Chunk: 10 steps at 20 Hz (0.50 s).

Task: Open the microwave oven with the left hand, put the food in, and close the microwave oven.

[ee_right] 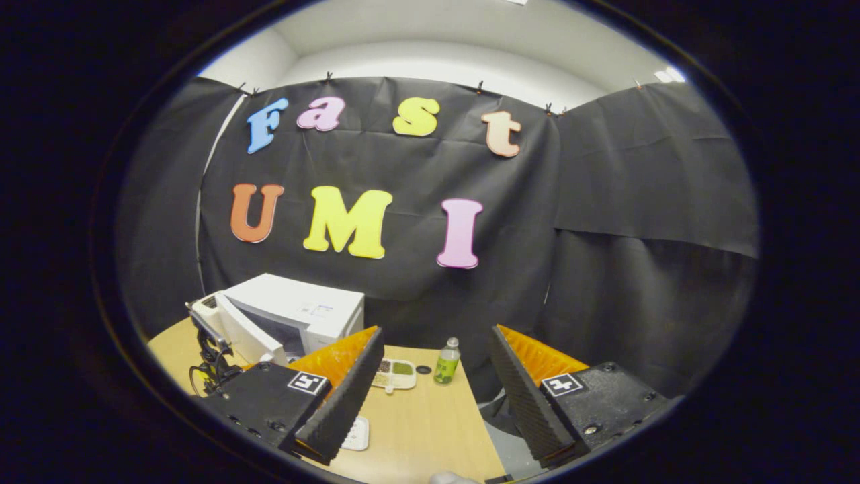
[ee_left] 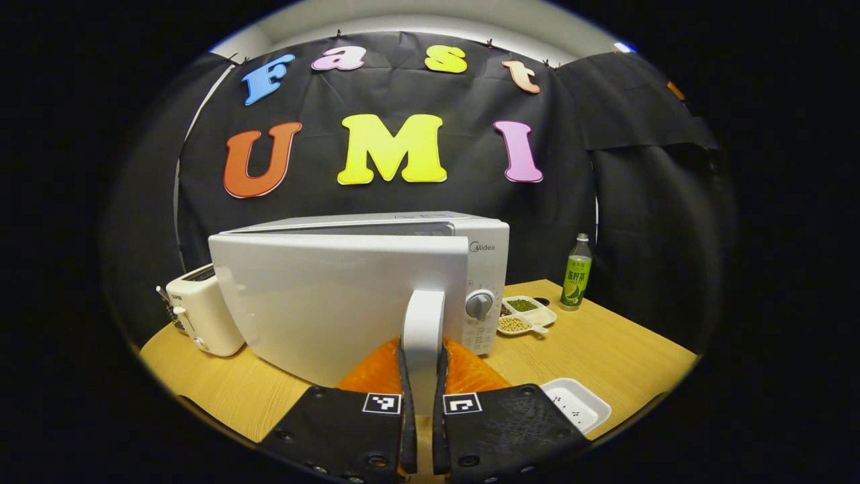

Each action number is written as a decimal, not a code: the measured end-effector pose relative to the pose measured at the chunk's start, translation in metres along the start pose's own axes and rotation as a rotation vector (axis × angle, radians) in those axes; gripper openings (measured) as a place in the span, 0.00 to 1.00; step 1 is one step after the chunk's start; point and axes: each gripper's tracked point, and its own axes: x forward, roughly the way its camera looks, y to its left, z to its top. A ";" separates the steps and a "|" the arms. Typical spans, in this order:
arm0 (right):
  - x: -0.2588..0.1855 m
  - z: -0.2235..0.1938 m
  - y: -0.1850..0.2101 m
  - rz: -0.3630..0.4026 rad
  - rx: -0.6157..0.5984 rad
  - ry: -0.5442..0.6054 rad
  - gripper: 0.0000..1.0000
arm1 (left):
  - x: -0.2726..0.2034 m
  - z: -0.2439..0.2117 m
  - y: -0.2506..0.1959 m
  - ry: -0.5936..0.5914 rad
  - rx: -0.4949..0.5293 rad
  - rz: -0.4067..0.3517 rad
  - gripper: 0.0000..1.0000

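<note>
The white box-shaped microwave oven point(ee_left: 376, 269) sits on the light wooden table point(ee_left: 605, 349) against the black cloth wall, and from my left gripper view its white door point(ee_left: 322, 296) is swung partway out, so I'm looking at the door's flat face with the oven body behind it. My left gripper point(ee_left: 423, 403) is clamped on the door's white vertical bar handle point(ee_left: 423, 329), both fingers pressing it from either side.

On the oven's control strip I can see a grey round knob point(ee_left: 480, 304). To the right of the oven there's a white divided dish with beans or seeds point(ee_left: 526, 314) in its compartments, and past that a green plastic drink bottle point(ee_left: 576, 272) standing upright near the table's far edge. A cream-coloured toaster point(ee_left: 201, 309) sits on the oven's other side. Close to my left gripper, on its right, lies a shallow white rectangular tray point(ee_left: 576, 402); can't tell what the small dark specks on it are.

In the right gripper view, my right gripper point(ee_right: 437, 383) is spread wide with nothing between its 2 fingers, hanging above the table's near side. Between the fingers I can see the bottle and the divided dish farther off, and the oven off to the left with the door standing out from the body.
</note>
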 end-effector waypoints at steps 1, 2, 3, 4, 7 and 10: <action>-0.001 0.000 0.005 0.012 0.002 -0.001 1.00 | -0.008 -0.002 0.003 0.002 -0.007 0.006 0.10; -0.003 0.001 0.009 0.022 0.005 -0.004 1.00 | -0.018 -0.004 0.007 0.011 -0.003 0.016 0.11; -0.006 0.002 0.014 0.034 0.007 -0.007 1.00 | -0.025 -0.005 0.011 0.012 0.005 0.027 0.13; -0.009 0.001 0.017 0.042 0.006 -0.008 1.00 | -0.032 -0.006 0.015 0.013 0.012 0.038 0.18; -0.018 -0.001 0.028 0.068 0.007 -0.007 0.96 | -0.054 0.006 0.028 -0.025 0.024 0.069 0.27; -0.023 -0.007 0.036 0.088 0.023 0.007 0.96 | -0.073 0.012 0.042 -0.023 0.043 0.078 0.37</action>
